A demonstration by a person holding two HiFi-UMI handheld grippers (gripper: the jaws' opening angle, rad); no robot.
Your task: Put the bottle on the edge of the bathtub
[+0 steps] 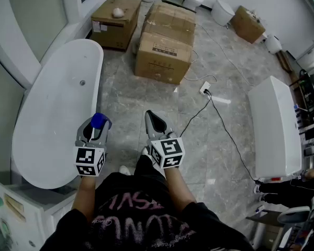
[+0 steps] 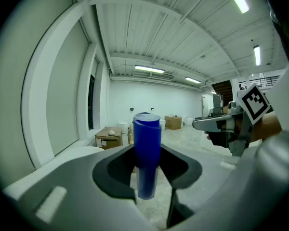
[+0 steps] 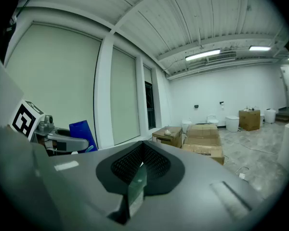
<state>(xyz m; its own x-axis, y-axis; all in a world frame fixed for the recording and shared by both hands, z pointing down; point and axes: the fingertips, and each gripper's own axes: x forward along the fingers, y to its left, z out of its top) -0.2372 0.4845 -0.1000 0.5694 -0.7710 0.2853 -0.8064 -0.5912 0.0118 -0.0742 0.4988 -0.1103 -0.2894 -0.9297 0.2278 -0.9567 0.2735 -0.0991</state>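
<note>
1. Blue plastic bottle [image 1: 101, 120] clamped between the two fingers of the left gripper [image 2: 149, 173], which are closed onto its sides; in the left gripper view it stands upright in the grip, its flat top well above the jaws.
2. The bottle is carried in the air, just beside the long right rim of the white bathtub [image 1: 52, 119] and near the tub's closer end; it is not on the rim.
3. The right gripper [image 1: 155, 120] is level with the left, a little apart from it over the grey marbled floor [image 1: 123, 95]; the right gripper view shows its fingers pressed fully together with nothing between them.
4. The person's forearms and a dark printed shirt [image 1: 136, 216] fill the bottom of the head view; each gripper carries its marker cube just ahead of the hand.
5. Past the grippers, two stacked cardboard boxes [image 1: 165, 54] sit on the floor, with a third box [image 1: 115, 20] to their left by the tub's far end.
6. A black cable [image 1: 220, 120] runs across the floor from a white power strip [image 1: 204, 88]; a second white tub [image 1: 275, 124] lies at the right.
</note>
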